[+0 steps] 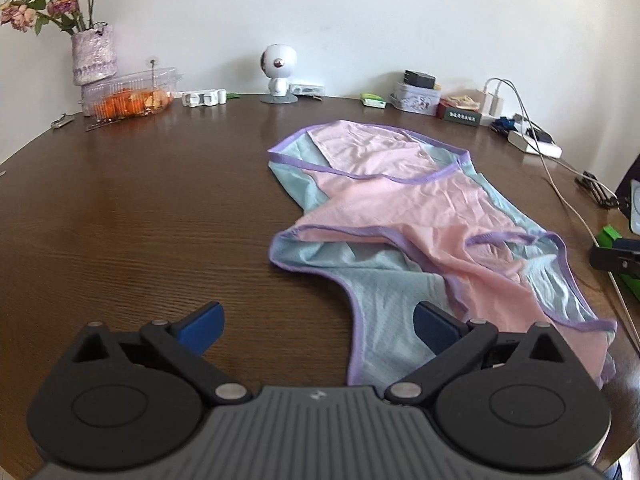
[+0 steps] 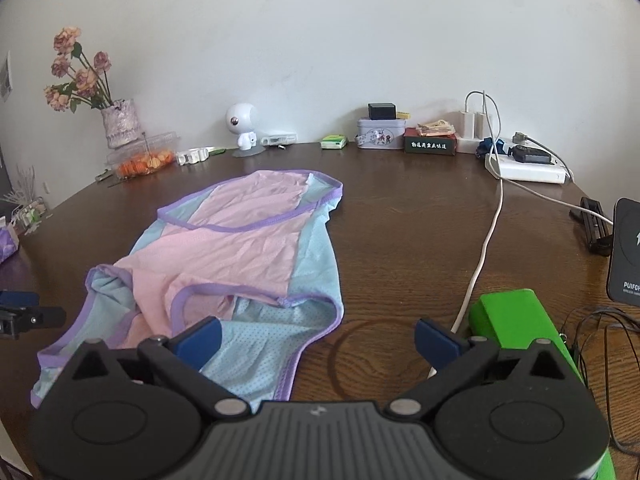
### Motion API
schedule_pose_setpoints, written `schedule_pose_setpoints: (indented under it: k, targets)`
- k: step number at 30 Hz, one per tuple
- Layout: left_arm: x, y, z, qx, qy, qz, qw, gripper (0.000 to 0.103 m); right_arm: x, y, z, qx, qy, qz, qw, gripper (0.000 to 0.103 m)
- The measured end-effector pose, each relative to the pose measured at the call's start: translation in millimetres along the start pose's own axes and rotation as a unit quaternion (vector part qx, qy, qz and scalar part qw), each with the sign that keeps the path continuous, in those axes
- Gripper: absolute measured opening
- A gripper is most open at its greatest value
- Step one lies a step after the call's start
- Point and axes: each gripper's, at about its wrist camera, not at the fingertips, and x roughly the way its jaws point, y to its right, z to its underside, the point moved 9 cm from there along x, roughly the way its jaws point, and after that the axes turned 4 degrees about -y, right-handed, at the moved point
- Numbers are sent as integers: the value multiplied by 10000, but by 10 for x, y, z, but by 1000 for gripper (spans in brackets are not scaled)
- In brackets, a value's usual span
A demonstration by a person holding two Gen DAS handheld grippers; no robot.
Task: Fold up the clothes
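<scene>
The left hand-held gripper (image 1: 318, 326) hovers low over the worktop (image 1: 140, 208) with its blue pads spread wide and nothing between them; the near strap of the garment (image 1: 400, 216) sits at about 1 o'clock from it, its right pad just over the pale blue mesh. The right hand-held gripper (image 2: 318, 338) is equally wide open and empty, and the same garment (image 2: 240, 248) lies at 10 to 11 o'clock from it, the left pad above the near hem. The pink and blue piece with purple binding runs lengthwise away from both, near end to far end toward 12 o'clock, flat but rumpled. Neither looks clearly nearer; each probably takes the near corner on its own side. Beyond it, a white cable (image 2: 486, 248) trails at 1 o'clock of the right one
</scene>
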Motion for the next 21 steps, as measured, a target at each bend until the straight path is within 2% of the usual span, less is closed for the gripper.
schedule_pose_setpoints:
  k: [7,15,16,17,18,19,21]
  targets:
    - [-12,60,72,59,44,-124,9999,103,-68,-222,205,-635,23,263,9976,103]
    - [30,31,157,12,-5,-205,9998,102,-31,-296,308,-629,-118,106,9979,98]
    - [38,45,165,49,-21,-199,9998,95,-20,-300,319,-648,-139,111,9977,93]
    - [46,59,173,86,-36,-193,9998,84,-10,-305,329,-667,-160,116,9976,91]
    - [54,73,181,124,-52,-187,9997,79,7,-314,344,-710,-197,124,9972,89]
    - [62,86,189,161,-68,-181,9997,69,27,-324,353,-749,-226,111,9969,88]
    - [53,122,176,201,-86,-79,9997,42,30,-360,379,-776,-294,-3,9966,68]
